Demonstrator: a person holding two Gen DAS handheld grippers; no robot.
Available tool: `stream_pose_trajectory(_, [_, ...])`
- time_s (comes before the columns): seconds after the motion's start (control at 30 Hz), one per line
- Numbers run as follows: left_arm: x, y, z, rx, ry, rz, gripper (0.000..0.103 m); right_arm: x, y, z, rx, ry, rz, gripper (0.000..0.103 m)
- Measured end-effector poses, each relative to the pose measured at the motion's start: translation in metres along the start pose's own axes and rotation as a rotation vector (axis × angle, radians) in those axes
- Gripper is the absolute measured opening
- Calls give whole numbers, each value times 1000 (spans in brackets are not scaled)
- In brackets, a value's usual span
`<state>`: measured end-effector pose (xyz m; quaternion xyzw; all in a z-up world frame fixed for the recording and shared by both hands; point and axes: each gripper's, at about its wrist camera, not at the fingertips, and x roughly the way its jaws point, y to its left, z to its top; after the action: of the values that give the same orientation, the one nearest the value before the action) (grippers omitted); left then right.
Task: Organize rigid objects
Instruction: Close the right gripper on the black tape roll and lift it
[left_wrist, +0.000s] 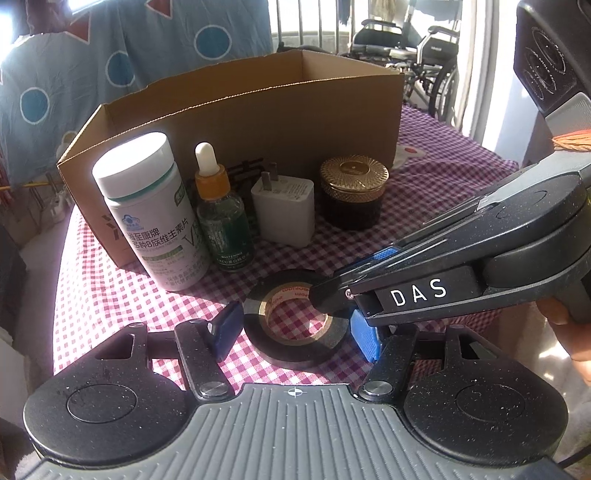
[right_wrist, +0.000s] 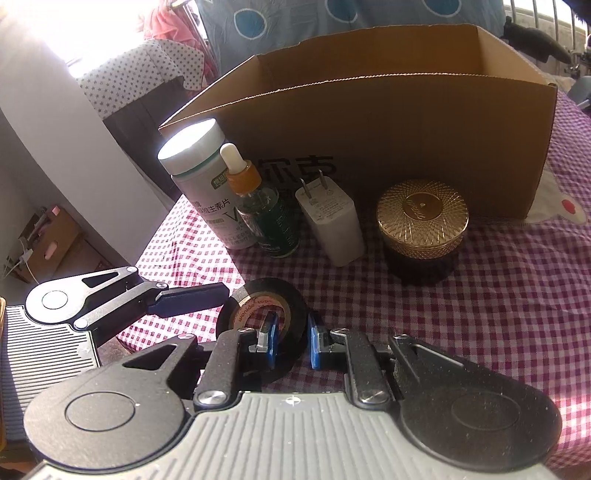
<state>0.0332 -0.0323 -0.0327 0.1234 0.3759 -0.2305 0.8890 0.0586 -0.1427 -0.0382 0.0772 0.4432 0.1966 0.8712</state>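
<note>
Strong daylight enters behind the cardboard box (left_wrist: 258, 99), through the window at the upper left of the right wrist view, which is blown out to white. The box's front wall lies in shadow, and that shadow spreads over the checked tablecloth (right_wrist: 498, 295) before it. Glare whitens the cap of the white bottle (left_wrist: 147, 206) left of the box. Fisheye bending curves the box's edges; focus is fairly sharp.

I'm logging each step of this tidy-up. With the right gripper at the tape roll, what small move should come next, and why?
Probably lift the tape roll straight up. The right gripper has its fingers closed across the roll's wall, one inside the hole, while the roll lies flat on the checked cloth. The cardboard box behind stands open.
</note>
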Motion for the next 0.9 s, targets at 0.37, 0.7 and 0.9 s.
stream_pose_trajectory(0.37, [8,-11,6,41,38,28,73,-1,-9,-1,37,-5,37,19])
stream_pose_trajectory(0.7, [6,-14,5,50,44,53,68,-1,-14,-2,54,-8,54,20])
stream_pose_trajectory(0.9, [4,-6,5,-4,49,8,69,-1,-20,-2,75,-4,75,21])
